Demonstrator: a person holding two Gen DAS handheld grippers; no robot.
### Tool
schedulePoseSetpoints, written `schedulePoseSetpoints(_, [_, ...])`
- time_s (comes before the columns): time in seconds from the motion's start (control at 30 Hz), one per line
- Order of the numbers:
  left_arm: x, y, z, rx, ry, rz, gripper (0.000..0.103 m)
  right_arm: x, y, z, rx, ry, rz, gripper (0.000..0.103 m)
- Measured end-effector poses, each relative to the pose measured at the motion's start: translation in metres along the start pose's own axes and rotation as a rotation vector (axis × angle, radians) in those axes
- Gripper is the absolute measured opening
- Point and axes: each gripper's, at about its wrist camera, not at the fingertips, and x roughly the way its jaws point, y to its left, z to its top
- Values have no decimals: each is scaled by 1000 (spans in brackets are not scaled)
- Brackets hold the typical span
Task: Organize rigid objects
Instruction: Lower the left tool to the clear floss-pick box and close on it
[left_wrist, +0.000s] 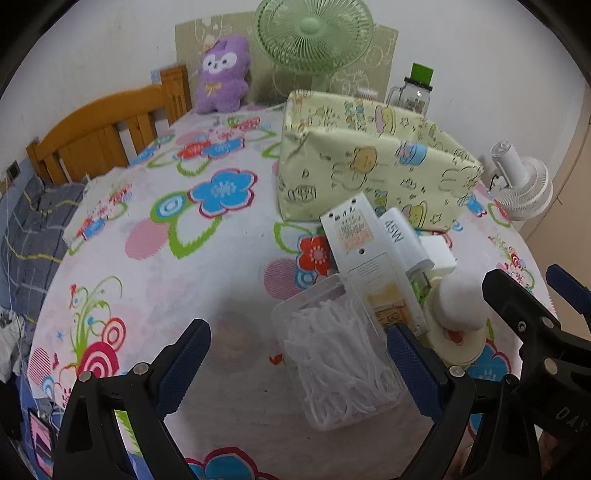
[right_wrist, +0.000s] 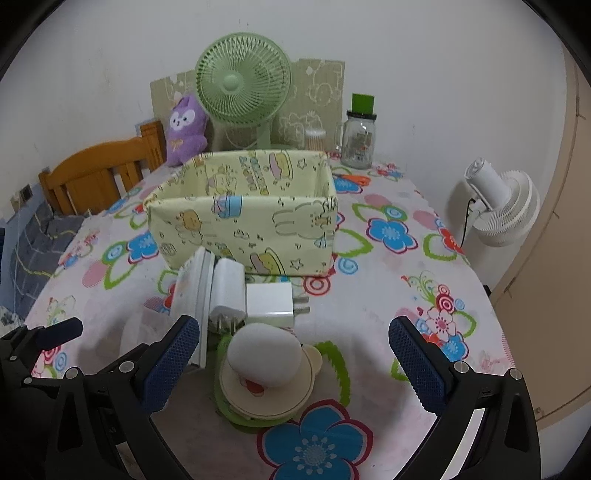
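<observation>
A floral cloth (right_wrist: 388, 332) with blue, red and green flowers covers the table, filling the middle of both views. Behind it a plain white wall (right_wrist: 424, 55) runs across the top of the frame. A green fan (right_wrist: 242, 79) stands at top centre against a patterned board, with a purple plush toy (right_wrist: 184, 127) to its left and a glass jar (right_wrist: 357, 138) to its right. A wooden bed frame (right_wrist: 99, 173) sits at the left edge; a white fan (right_wrist: 506, 210) is at the right edge beside a beige door.

The yellow fabric box (right_wrist: 243, 218) stands open at centre. Just in front of it lie two white chargers (right_wrist: 251, 295), a flat white pack (left_wrist: 373, 258), a clear box of floss picks (left_wrist: 340, 365) and a round white puff on a cream dish (right_wrist: 266, 369).

The left gripper (left_wrist: 297, 362) is released, fingers spread around the floss box. The right gripper (right_wrist: 293, 354) is likewise spread wide, empty, flanking the dish.
</observation>
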Motion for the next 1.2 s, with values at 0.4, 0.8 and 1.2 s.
schedulePoseSetpoints(0.4, [18,2,-12,-16,51,-4,97,25,5,-10,-9,71,-11,103])
schedulePoseSetpoints(0.8, [21,7,-7,-16,61,-37,74,42,4,-9,24,113,-24,100])
schedulePoseSetpoints(1.2, [34,0,-6,47,69,41,64,59,12,-13,-14,149,-7,82])
